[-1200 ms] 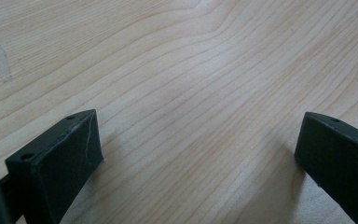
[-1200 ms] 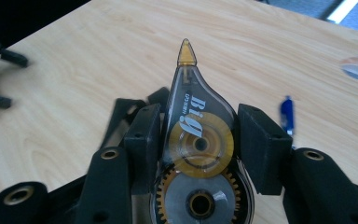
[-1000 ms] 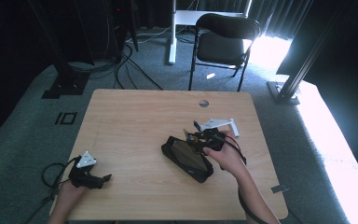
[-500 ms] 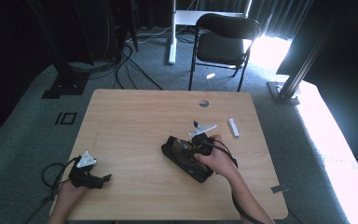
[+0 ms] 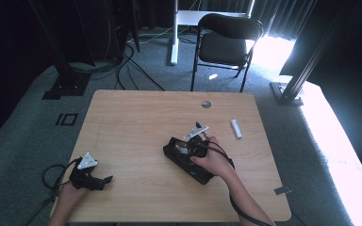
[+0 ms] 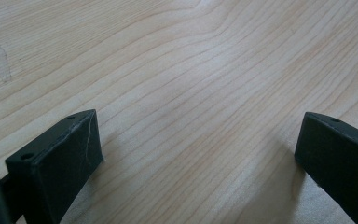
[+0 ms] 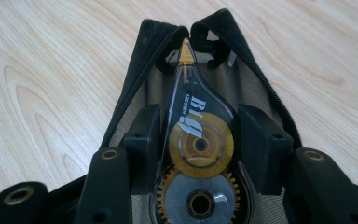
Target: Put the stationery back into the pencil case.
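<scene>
Your right tool, pinching the tape, is now sinking into the pouch, away from the white tube; your left tool is resting spread.

In the right gripper view the bottom edge cut off the lower wheel of the correction tape, and its sides lay hidden behind the jaws. From the high view the person's hand covered part of the black pouch. The small white thing was too small to identify.
</scene>
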A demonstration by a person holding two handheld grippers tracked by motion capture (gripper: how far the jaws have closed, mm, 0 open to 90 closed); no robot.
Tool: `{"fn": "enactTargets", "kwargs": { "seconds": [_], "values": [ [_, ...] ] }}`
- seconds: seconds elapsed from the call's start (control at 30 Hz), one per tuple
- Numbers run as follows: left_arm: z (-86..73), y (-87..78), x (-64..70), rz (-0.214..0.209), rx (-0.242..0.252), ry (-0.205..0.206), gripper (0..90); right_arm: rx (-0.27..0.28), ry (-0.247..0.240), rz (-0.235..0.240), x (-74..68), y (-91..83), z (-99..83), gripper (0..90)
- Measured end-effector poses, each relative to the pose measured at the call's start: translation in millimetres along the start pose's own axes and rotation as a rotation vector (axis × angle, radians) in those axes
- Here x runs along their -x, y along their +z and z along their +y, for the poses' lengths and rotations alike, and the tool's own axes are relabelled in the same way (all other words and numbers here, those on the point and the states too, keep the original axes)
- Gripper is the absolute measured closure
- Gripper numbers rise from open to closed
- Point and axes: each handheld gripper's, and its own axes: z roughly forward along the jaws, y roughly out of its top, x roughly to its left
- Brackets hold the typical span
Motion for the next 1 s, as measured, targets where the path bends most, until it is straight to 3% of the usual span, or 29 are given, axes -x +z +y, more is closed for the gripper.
{"fn": "enactTargets", "kwargs": {
  "seconds": [0.63, 1.0],
  "values": [
    [0.0, 0.0, 0.0, 0.000, 0.000, 0.000, 0.7, -0.078, 0.003, -0.020, -1.1, 10.3, 3.3, 50.7],
    [0.0, 0.0, 0.0, 0.000, 0.000, 0.000, 0.7, -0.113, -0.034, -0.025, -2.5, 18.4, 5.8, 50.7]
  ]
}}
